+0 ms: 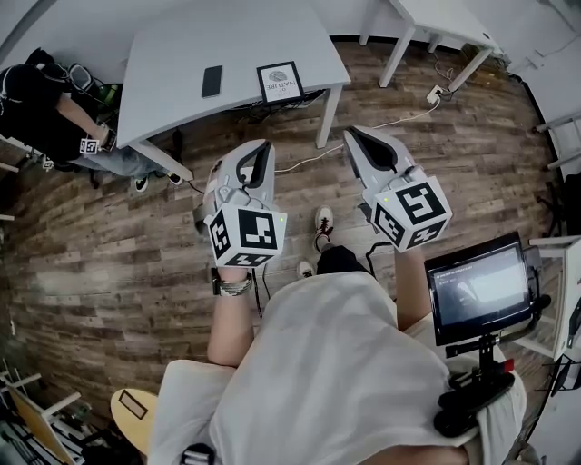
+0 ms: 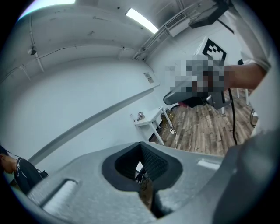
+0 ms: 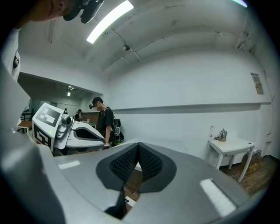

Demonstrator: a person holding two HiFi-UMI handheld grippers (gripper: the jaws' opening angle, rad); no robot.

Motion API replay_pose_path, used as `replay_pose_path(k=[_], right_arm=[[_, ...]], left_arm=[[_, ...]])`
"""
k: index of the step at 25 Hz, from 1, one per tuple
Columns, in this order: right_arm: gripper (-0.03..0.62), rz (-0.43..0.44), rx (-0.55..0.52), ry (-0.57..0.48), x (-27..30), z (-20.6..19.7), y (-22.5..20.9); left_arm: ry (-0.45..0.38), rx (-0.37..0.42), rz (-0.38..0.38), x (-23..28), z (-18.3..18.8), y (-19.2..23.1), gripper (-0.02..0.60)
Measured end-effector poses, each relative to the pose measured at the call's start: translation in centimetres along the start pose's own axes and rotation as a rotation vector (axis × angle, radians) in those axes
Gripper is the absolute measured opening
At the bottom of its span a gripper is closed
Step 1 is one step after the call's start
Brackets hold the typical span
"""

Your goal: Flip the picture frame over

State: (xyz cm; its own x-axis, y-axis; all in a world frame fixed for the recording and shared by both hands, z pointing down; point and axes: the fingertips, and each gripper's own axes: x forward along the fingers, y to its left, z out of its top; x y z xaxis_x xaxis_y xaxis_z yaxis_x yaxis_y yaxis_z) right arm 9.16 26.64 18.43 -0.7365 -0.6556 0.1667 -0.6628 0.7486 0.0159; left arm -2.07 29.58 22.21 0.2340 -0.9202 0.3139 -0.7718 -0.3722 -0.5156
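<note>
The picture frame (image 1: 280, 82), black-edged with a white print facing up, lies near the front edge of the grey table (image 1: 172, 54). A black phone (image 1: 211, 81) lies to its left. My left gripper (image 1: 263, 150) and right gripper (image 1: 356, 136) hover side by side over the wood floor, well short of the table. Both point toward it. The left gripper (image 2: 141, 146) has its jaws together with nothing between them. So does the right gripper (image 3: 138, 146). Neither gripper touches the frame.
A person (image 1: 45, 100) sits at the table's left end. A white table (image 1: 445, 23) stands at the back right, with a power strip (image 1: 436, 92) and cable on the floor. A monitor on a stand (image 1: 481, 291) is at my right. Another person (image 3: 105, 124) stands farther off.
</note>
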Motion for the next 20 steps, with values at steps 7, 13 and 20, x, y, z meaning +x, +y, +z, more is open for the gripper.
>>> replay_pose_path(k=[7,13,20], right_arm=[[0.002,0.04,0.014,0.006,2.4,-0.7,-0.3],[0.002,0.064,0.023,0.015,4.8,-1.5,-2.1],[0.002,0.071,0.044,0.013,8.6,-1.9,-6.3]], left_arm=[[0.027,-0.001,-0.008,1.7,-1.6,0.7,0.005],[0.05,0.003,-0.016,4.7,-2.2,1.3,0.005],[0.07,0.037,-0.025,9.8,-1.3,3.1,0.005]])
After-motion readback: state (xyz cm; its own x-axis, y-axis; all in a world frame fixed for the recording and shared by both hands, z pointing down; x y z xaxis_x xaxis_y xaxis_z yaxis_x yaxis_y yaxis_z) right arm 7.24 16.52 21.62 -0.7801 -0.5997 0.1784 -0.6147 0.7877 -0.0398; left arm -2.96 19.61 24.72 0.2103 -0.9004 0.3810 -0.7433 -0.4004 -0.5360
